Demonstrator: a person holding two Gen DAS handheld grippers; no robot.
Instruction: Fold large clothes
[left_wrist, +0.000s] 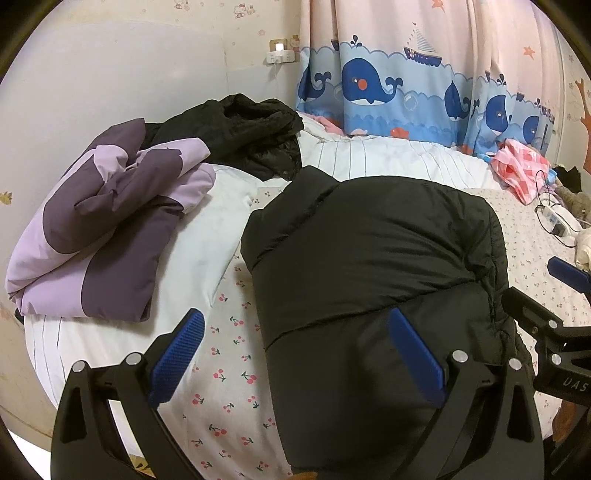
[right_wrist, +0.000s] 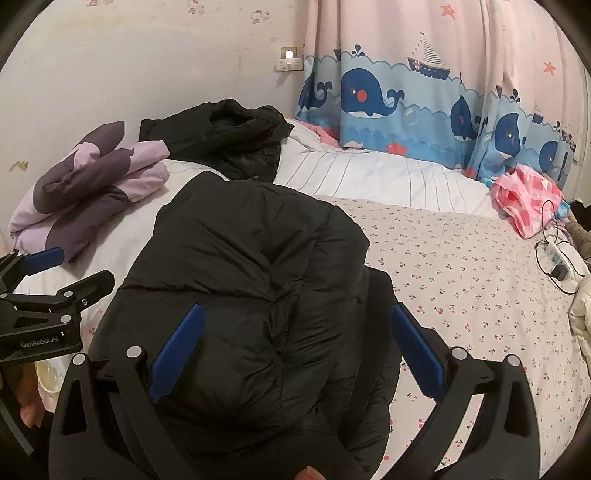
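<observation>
A folded black puffer jacket (left_wrist: 369, 258) lies on the cherry-print bed sheet (left_wrist: 229, 387); it also shows in the right wrist view (right_wrist: 251, 266). My left gripper (left_wrist: 295, 354) is open and empty over the jacket's near left edge, one pad over the sheet, the other over the jacket. My right gripper (right_wrist: 295, 350) is open and empty, straddling the jacket's near right part. Each gripper shows at the other view's edge: the right gripper (left_wrist: 554, 306) and the left gripper (right_wrist: 55, 288).
A folded purple and lilac jacket (left_wrist: 103, 229) and a crumpled black garment (left_wrist: 251, 133) lie on a white striped quilt (left_wrist: 388, 158) at the back left. Pink checked cloth (left_wrist: 517, 170) and a power strip with cables (right_wrist: 557, 258) lie at the right. Whale curtain (left_wrist: 406, 85) behind.
</observation>
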